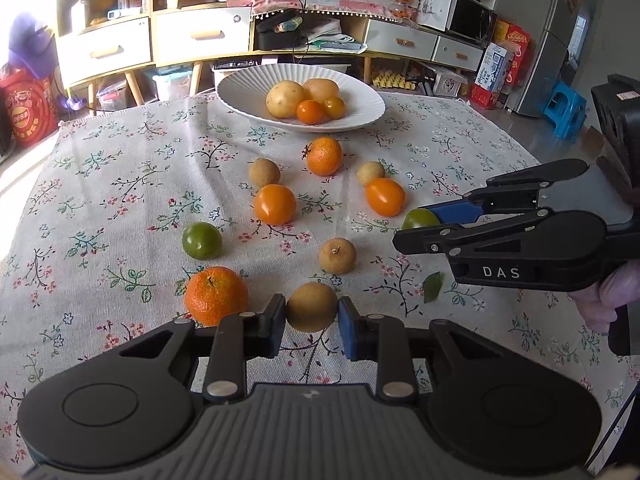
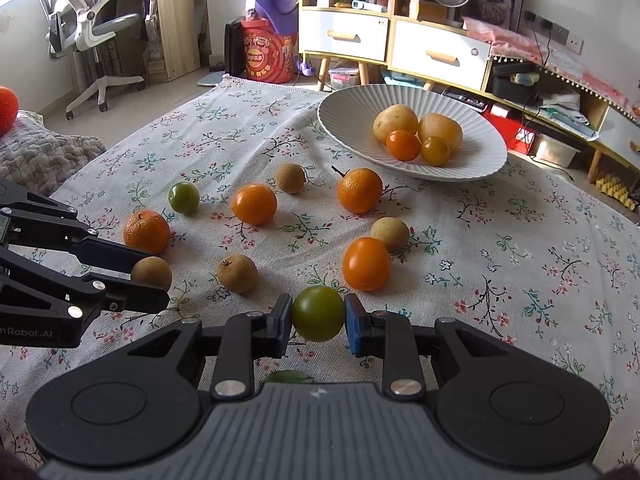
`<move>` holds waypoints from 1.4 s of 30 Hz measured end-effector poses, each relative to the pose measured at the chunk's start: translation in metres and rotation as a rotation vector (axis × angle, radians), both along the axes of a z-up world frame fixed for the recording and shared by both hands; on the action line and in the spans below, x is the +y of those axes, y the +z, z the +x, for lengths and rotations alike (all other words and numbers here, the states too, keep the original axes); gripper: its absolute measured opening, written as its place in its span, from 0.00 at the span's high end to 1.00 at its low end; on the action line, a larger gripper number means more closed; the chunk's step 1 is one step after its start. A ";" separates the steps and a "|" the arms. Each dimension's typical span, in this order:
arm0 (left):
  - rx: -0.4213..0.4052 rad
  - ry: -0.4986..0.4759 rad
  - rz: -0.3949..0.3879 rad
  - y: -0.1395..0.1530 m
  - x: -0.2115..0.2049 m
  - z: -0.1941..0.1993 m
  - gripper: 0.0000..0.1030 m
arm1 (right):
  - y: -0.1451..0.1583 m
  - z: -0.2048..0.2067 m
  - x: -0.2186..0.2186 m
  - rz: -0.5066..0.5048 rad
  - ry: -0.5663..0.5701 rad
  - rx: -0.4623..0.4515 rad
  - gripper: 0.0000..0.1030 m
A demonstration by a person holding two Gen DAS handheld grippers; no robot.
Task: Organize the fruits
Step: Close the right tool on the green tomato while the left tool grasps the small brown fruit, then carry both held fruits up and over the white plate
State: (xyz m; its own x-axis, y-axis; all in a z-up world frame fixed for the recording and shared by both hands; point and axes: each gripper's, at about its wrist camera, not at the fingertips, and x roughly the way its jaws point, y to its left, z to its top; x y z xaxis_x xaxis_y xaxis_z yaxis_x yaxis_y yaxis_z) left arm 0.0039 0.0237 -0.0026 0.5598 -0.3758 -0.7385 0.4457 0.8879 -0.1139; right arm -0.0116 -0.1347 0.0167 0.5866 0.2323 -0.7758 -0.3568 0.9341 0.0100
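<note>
Brown and round, a small longan fruit (image 1: pixel 312 307) sits clamped between the left gripper (image 1: pixel 312 318) fingers, just above the floral-clothed table (image 1: pixel 120 184). The right gripper (image 2: pixel 318 320) fingers are clamped on a round green tomato (image 2: pixel 318 313). Other fruits lie scattered before the white ribbed ceramic bowl (image 2: pixel 360 104).

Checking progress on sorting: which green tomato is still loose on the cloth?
The green tomato near the table's left side, beside a tangerine; the other sits between the right gripper's jaws.
</note>
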 end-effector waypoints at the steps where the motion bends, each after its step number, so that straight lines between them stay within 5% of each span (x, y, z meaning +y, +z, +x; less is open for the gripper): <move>1: 0.000 0.000 -0.004 0.001 0.000 0.000 0.79 | 0.001 0.000 0.000 0.004 -0.003 0.000 0.76; 29: -0.059 0.040 -0.096 0.032 -0.043 0.039 0.79 | 0.037 0.038 -0.029 0.129 -0.131 -0.036 0.76; 42: -0.139 0.067 -0.037 0.036 -0.066 0.094 0.79 | 0.028 0.087 -0.058 0.175 -0.183 -0.043 0.76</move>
State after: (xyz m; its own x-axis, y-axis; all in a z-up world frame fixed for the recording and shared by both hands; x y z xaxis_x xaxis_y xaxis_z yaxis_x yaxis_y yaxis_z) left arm 0.0981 -0.0424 0.0332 0.6803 -0.3593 -0.6388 0.3991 0.9126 -0.0884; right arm 0.0750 -0.1932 0.0444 0.6631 0.2476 -0.7064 -0.1854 0.9686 0.1655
